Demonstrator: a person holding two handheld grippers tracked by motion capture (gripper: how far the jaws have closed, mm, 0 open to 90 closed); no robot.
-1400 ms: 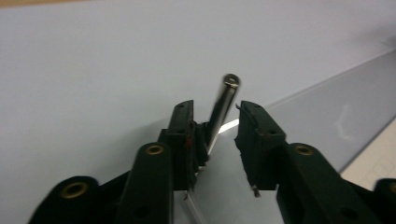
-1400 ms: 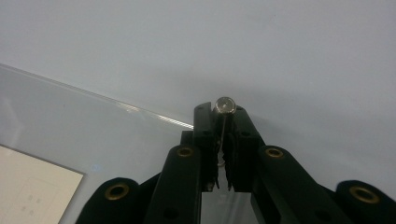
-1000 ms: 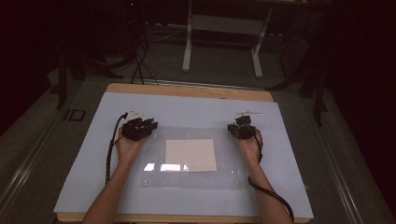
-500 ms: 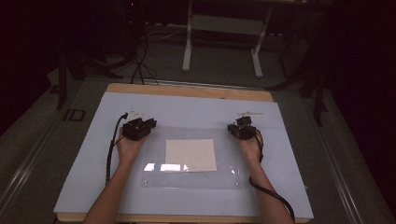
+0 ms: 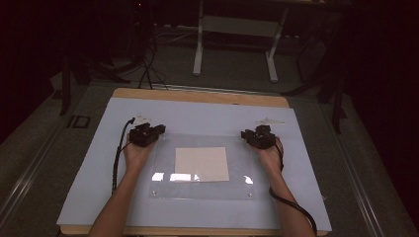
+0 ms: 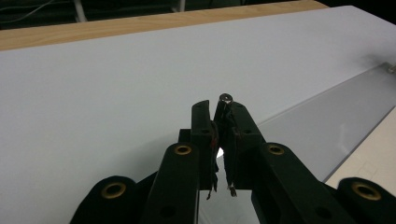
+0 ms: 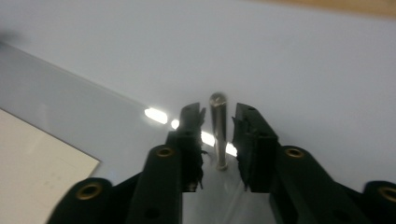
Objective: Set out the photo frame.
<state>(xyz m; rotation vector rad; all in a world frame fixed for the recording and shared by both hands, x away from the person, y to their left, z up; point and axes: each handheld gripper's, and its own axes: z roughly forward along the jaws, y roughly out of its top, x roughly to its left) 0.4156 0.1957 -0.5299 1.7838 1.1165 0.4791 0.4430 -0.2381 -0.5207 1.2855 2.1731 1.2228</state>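
Working stage: early; both rear corner posts of the clear panel (image 5: pixel 202 168) being handled, front ones untouched.
Left hand-held gripper (image 6: pixel 219 116): just clenched on screw post (image 6: pixel 226 99), frame centre.
Right hand-held gripper (image 7: pixel 218 116): just released, straddling its post (image 7: pixel 218 130).
Paper sheet (image 5: pixel 201 164): under the panel, mid-bench (image 5: pixel 197 113).

No writing, label, brand, number or sign can be read anywhere in these pictures. The pale sheet (image 5: pixel 201 164) under the clear panel (image 5: pixel 202 187) looks blank from the high view, and the faint marks on it in the right gripper view are too dim and blurred to make out as letters. The two small pale scraps (image 5: pixel 142 118) lying on the tabletop (image 5: pixel 207 116) beyond the hands are too small to tell whether anything is printed on them.
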